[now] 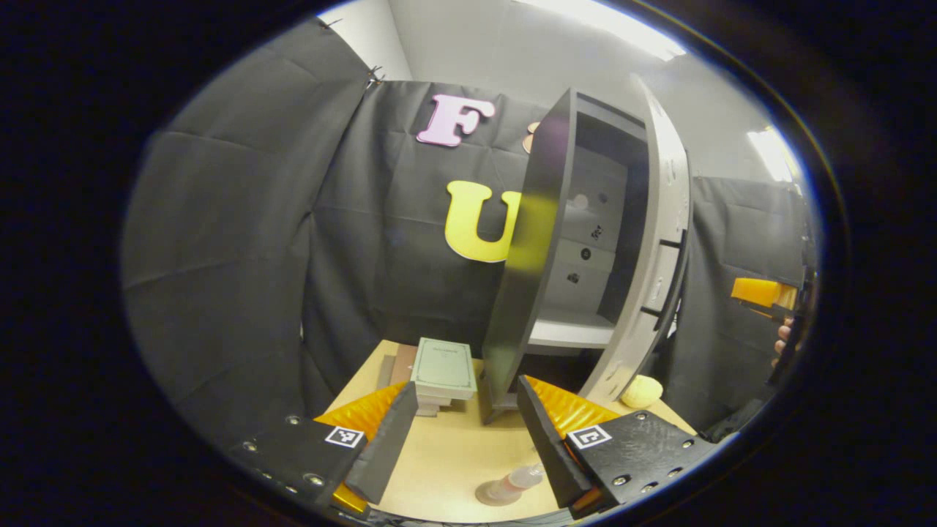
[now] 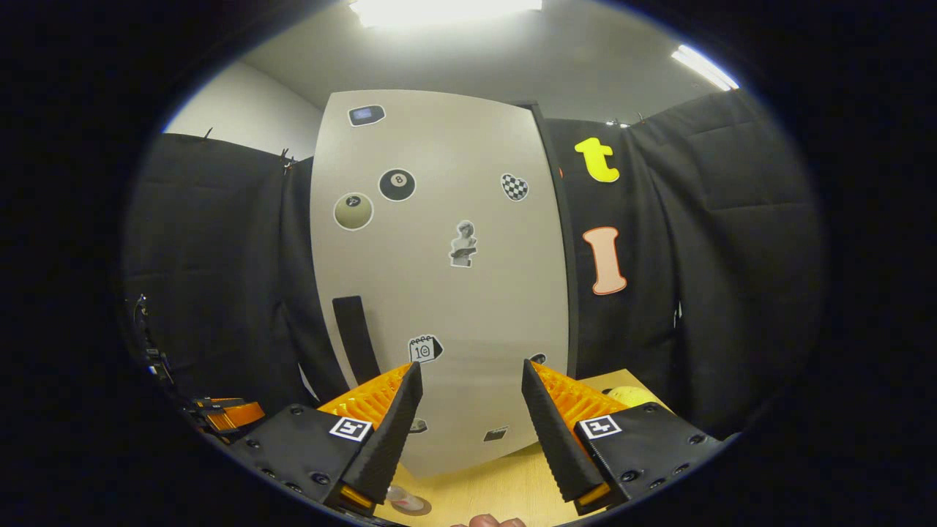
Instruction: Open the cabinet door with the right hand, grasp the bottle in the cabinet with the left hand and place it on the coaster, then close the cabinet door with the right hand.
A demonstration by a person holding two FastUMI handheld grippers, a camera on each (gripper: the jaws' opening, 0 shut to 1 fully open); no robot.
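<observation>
Door [image 2: 439,278]: partly open, right in front of my right claw [image 2: 468,410], which is spread wide and holds nothing.
Bottle [image 1: 516,481]: on the coaster [image 1: 492,495], below my wide, empty left claw [image 1: 461,424].

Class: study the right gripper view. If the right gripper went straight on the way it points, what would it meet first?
Most likely the cabinet door: the open right gripper points squarely at its stickered face, nothing between. Depth is unclear.

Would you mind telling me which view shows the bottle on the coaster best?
The left gripper view: the bottle stands on the coaster between that gripper's open fingers. The right gripper view catches just a sliver of the bottle at its lower edge, under the cabinet door.
</observation>
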